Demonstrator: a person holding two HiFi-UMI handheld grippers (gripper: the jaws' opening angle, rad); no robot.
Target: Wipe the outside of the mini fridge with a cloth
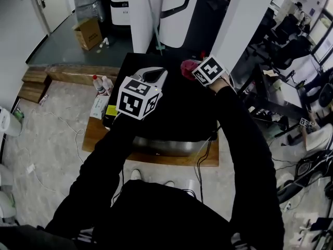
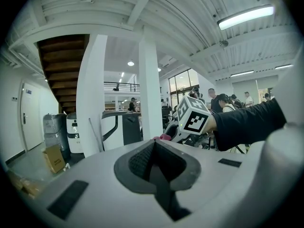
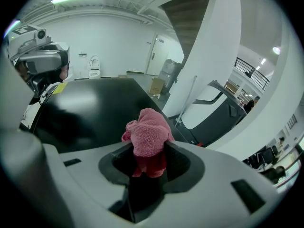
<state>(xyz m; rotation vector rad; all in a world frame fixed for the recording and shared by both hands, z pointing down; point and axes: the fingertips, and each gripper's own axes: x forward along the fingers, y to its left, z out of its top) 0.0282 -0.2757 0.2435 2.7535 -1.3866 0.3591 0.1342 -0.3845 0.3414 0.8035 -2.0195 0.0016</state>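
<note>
The floor [image 1: 52,134] is pale stone with thin cables on it. A brown cardboard box [image 1: 88,33] sits near a white door [image 1: 49,1]. Big white pillars [image 2: 150,89] go up to a ceiling with a long bright lamp [image 2: 244,16]. Dark wooden stairs [image 2: 61,65] rise nearby.

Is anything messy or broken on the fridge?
Nothing looks broken or spilled. The black mini fridge stands upright on its wooden board, and the pink cloth is just bunched up in the right gripper. The only untidy bit is a loose white cable trailing over the floor.
</note>
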